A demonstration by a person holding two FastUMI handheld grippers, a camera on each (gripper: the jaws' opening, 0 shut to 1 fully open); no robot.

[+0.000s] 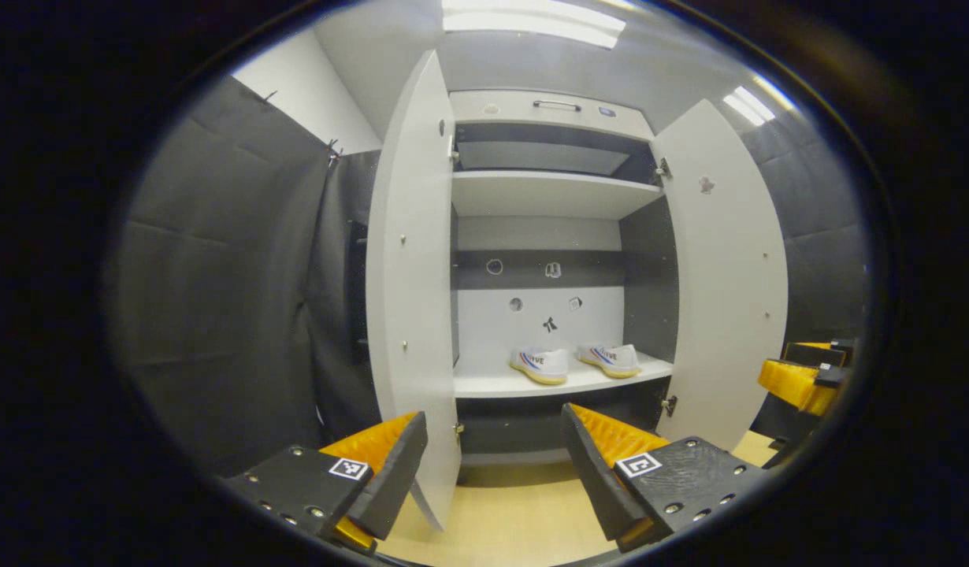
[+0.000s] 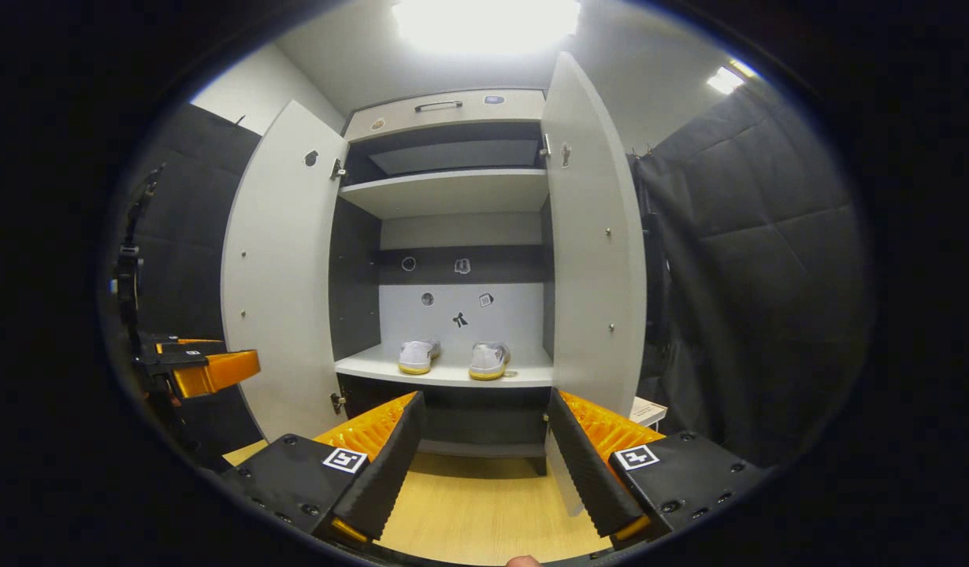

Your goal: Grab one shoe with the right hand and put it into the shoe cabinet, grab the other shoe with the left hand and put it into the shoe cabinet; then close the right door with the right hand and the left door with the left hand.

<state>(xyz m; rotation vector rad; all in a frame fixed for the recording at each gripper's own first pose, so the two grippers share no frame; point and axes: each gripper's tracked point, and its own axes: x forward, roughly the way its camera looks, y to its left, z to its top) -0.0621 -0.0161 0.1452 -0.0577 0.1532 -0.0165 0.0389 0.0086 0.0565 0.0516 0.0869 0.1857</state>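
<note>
Inside shoe cabinet (image 1: 547, 197), both shoes (image 1: 541, 365) shelved, doors (image 2: 591, 236) open, both grippers (image 1: 492, 465) wide, empty.

The shoe cabinet (image 1: 547, 106) stood in the middle of the frame, pale grey with dark inner walls. Its left door (image 1: 410, 268) and right door (image 1: 729, 268) were both wide open. Two white sneakers (image 1: 541, 365) (image 1: 612, 359) with yellowish soles sat side by side on the lower shelf (image 1: 492, 385), heels outward.

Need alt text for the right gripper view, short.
Two white shoes sit side by side on a shelf in an open cabinet, both doors swung wide. The open right tool is in front, empty, above a wood floor.
</note>
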